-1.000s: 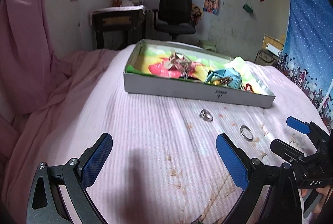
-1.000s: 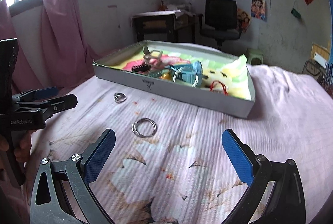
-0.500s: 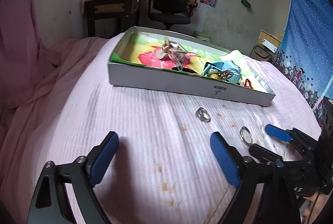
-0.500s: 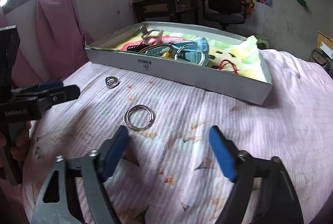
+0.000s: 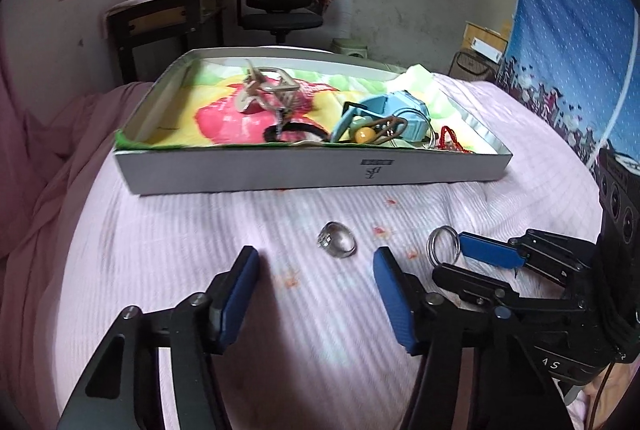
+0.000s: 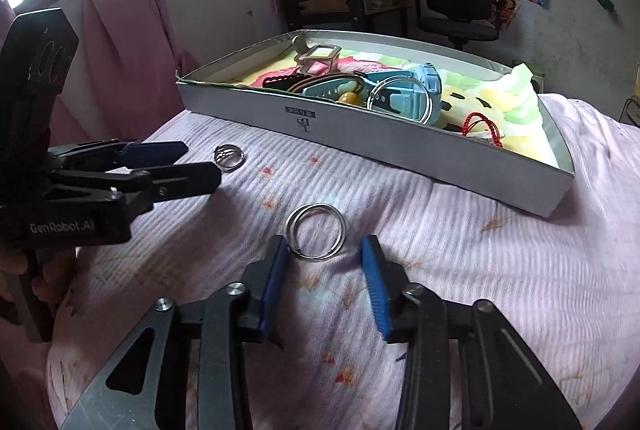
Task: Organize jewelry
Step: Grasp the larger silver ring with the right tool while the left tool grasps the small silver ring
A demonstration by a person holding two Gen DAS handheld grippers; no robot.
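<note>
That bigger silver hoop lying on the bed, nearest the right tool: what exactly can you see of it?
The hoop looks like thin shiny metal wire coiled in two loops, much like a key ring. It lies flat on the pale pink bedspread, outside the white box. The right gripper has just been closing its jaws; the hoop's near edge sits between the tips, the left tip at its rim, not clamped.
</note>
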